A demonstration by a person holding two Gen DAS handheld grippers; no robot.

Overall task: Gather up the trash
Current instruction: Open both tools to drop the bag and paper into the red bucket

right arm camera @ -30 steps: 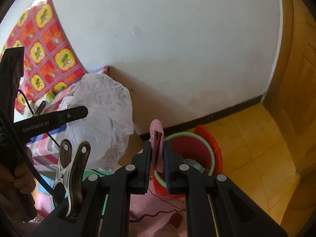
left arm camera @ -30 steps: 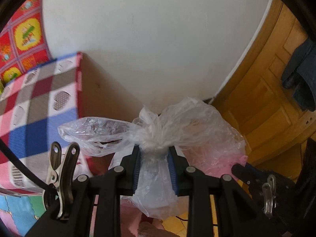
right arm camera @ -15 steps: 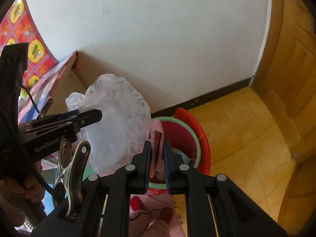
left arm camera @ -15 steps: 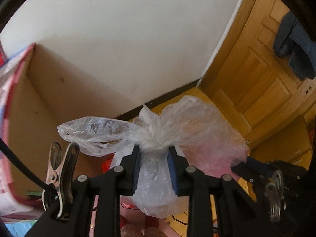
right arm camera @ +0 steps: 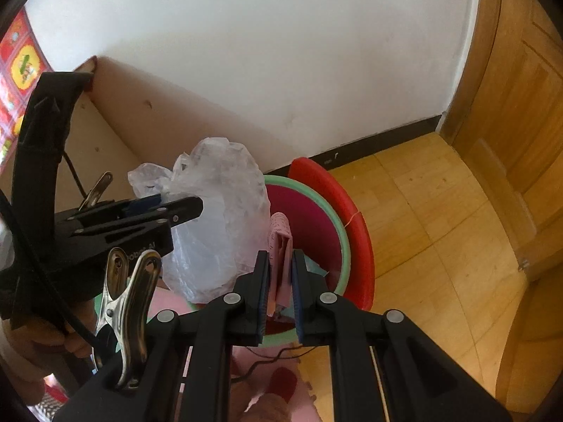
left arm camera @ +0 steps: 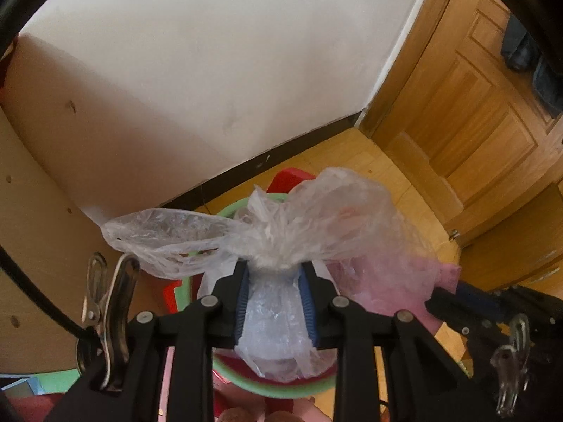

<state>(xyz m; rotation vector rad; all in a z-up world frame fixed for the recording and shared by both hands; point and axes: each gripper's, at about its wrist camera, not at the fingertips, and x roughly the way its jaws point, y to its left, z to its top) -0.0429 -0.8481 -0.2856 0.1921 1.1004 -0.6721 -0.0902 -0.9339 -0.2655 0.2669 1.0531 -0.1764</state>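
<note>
Below both jaws stood a red bin [right arm camera: 355, 232]; the left gripper [left arm camera: 274, 277] pinched a clear plastic bag [left arm camera: 278, 239], the right gripper [right arm camera: 280, 277] pinched a folded pink wrapper [right arm camera: 279, 242].

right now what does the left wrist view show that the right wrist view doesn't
Left wrist only: dark clothes hanging on the wooden door, and the clear bag's knotted neck pinched in the left tongs.
Right wrist only: red patterned cloth at far left, and a hand gripping the left tool.
Both: crumpled clear plastic bag, red green-rimmed bin, folded pink paper.
</note>
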